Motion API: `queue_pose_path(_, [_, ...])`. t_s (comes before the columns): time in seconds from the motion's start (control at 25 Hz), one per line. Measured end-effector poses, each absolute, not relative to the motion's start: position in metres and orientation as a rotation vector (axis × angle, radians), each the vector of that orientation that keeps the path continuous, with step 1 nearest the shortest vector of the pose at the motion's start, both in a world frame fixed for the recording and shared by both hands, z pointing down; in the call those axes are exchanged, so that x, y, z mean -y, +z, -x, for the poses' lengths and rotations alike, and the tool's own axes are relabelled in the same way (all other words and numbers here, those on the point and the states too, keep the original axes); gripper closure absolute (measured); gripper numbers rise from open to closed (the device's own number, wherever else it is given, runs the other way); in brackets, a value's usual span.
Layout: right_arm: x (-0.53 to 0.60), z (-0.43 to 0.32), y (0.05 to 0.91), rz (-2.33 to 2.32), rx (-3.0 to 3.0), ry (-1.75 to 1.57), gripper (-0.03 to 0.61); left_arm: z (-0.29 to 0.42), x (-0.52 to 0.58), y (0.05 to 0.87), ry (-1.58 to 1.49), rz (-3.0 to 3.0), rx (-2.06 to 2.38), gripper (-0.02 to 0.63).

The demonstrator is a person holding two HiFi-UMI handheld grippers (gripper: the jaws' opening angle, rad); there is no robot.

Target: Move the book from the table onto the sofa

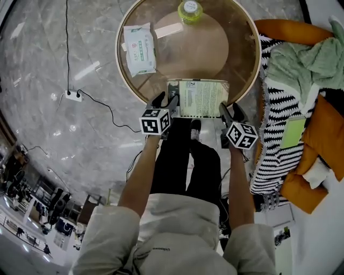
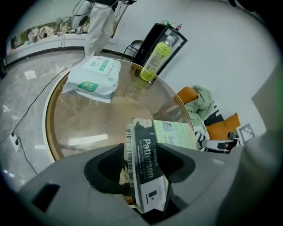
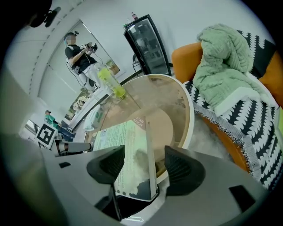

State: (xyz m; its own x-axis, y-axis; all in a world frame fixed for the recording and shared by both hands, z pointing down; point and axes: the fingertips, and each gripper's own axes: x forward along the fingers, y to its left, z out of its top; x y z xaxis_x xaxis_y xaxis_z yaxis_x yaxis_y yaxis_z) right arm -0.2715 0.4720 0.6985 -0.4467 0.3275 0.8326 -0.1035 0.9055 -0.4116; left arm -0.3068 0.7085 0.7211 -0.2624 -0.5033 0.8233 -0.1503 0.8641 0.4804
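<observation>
Well: book (image 1: pixel 203 98) near corners behind L gripper (image 1: pixel 167 100) + R gripper (image 1: pixel 230 110).

One book (image 1: pixel 201 98), one round table (image 1: pixel 244 32), one pack of wipes (image 1: pixel 140 48), one green bottle (image 1: pixel 190 11), one orange sofa (image 1: pixel 285 31), one green blanket (image 1: pixel 306 67), one striped throw (image 1: pixel 271 139), two tongs, left tongs (image 1: pixel 166 102) and right tongs (image 1: pixel 230 111)

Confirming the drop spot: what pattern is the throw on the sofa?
Black-and-white zigzag stripes cover the throw, clearest in the head view.
</observation>
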Motion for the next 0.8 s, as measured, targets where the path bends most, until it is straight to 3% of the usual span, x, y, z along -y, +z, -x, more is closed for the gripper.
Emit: queue_pose_path(0.8, [-0.493, 0.276, 0.719, 0.187, 1.945, 0.493, 0.331, 0.304, -0.691, 0.728, -0.395, -0.488, 1.76, 0.391])
